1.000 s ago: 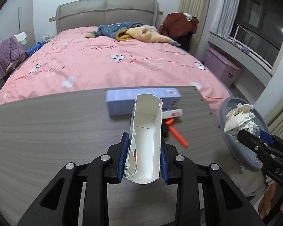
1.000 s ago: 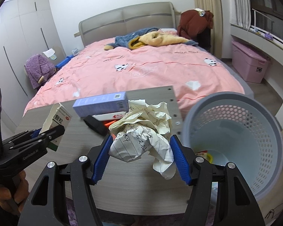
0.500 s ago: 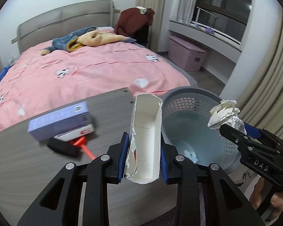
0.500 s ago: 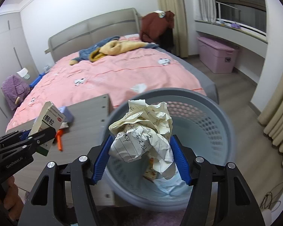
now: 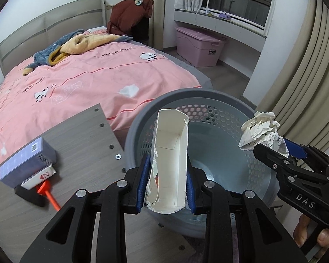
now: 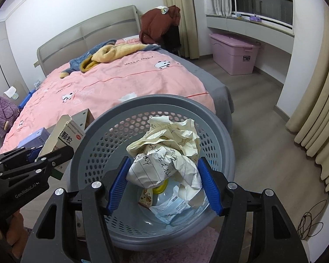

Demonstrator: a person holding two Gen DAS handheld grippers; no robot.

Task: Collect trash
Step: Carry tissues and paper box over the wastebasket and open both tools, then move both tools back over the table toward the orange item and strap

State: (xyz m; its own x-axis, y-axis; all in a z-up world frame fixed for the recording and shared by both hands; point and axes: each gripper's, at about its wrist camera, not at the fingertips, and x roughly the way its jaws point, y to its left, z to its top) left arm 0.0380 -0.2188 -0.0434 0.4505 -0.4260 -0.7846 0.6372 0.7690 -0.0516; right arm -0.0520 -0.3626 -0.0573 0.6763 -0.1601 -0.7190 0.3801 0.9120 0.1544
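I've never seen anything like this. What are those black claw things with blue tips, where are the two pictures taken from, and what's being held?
They are hand-held grippers, one per hand, each carrying a wide-angle camera looking along its fingers. One picture comes from the left gripper, clamped on a torn white carton. The other comes from the right gripper, clamped on crumpled paper. Both hang over a grey waste basket already holding some litter. On the wooden table beside it lies a lilac box.
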